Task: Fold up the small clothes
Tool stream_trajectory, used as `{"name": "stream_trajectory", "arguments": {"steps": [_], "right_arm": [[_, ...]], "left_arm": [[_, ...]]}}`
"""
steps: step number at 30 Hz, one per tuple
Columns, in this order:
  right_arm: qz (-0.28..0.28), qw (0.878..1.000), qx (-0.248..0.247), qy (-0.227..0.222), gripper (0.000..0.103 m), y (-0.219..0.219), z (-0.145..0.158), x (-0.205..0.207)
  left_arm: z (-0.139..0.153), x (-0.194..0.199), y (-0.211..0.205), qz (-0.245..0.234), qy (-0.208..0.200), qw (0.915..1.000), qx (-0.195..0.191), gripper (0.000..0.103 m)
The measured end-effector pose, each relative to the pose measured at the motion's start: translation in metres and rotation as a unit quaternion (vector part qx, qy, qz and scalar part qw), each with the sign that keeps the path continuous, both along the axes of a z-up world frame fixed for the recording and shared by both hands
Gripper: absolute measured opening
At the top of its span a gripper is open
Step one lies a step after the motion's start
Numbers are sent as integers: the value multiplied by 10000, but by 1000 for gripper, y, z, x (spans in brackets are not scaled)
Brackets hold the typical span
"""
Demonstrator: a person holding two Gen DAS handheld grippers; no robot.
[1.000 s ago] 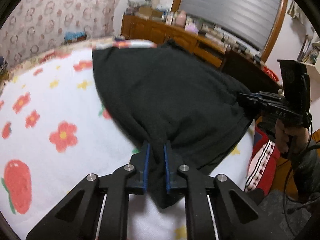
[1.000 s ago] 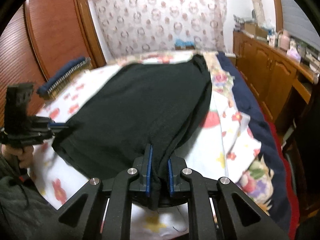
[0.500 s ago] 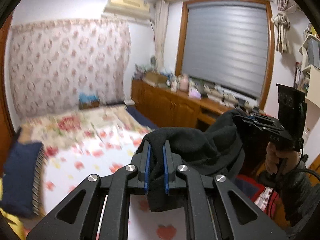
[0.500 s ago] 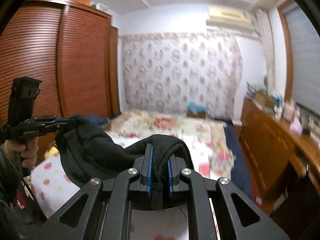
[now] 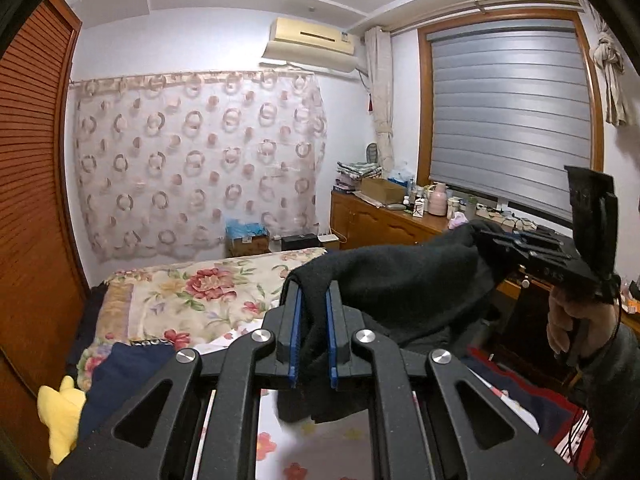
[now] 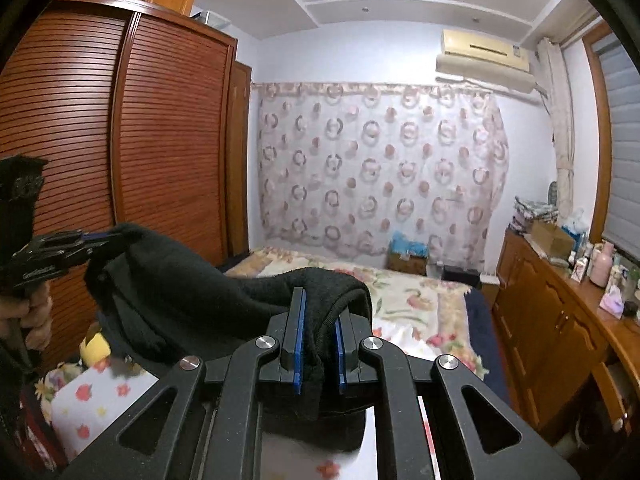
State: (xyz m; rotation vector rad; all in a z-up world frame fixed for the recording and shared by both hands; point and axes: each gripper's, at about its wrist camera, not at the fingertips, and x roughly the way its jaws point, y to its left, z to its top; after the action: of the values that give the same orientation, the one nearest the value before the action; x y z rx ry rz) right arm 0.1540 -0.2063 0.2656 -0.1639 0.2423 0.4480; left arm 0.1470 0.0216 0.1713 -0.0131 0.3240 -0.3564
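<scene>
Above the flowered bed (image 5: 192,292), a black garment (image 5: 400,280) hangs in the air, slung between two hand-held tongs. Left tongs (image 5: 312,340): blue pads pressed together on one upper corner of the cloth, a short tail of fabric drooping below the jaws. Right tongs (image 6: 318,344): likewise pinching the opposite upper corner, with a bunched fold riding over the pads. Seen from the left wrist, the right tongs appear at the far right edge, gripped by a hand (image 5: 572,324) in a dark sleeve; seen from the right wrist, the left tongs (image 6: 86,240) appear at the far left. The garment's top edge runs roughly level from one pair of tongs to the other, sagging a little between them, and this span is its long axis; the body of the cloth falls below that line towards the bed, its lower hem hidden behind the tongs' frames. Neither hand is nearer the cloth, since each holds one end. Judged from this pose, the coming move turns on lowering the slack body onto the bed, so that it lies flat with the held edge kept taut and level
</scene>
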Motion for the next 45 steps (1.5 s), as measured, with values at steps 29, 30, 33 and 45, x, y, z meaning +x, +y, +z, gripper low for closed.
{"name": "stream_trajectory", "arguments": {"steps": [29, 30, 33, 45], "right_arm": [[572, 9708, 157, 2322, 13, -4, -207, 46], [565, 9703, 168, 2348, 13, -2, -207, 56], [541, 9671, 264, 2471, 13, 2, -212, 88], [564, 9601, 467, 2698, 21, 9, -238, 141]], "left_arm": [[-176, 12, 5, -284, 2101, 9773, 40, 12], [-176, 21, 5, -267, 2112, 9771, 42, 12], [-179, 48, 8, -228, 2187, 9755, 16, 12], [-209, 98, 8, -75, 2512, 9679, 55, 12]]}}
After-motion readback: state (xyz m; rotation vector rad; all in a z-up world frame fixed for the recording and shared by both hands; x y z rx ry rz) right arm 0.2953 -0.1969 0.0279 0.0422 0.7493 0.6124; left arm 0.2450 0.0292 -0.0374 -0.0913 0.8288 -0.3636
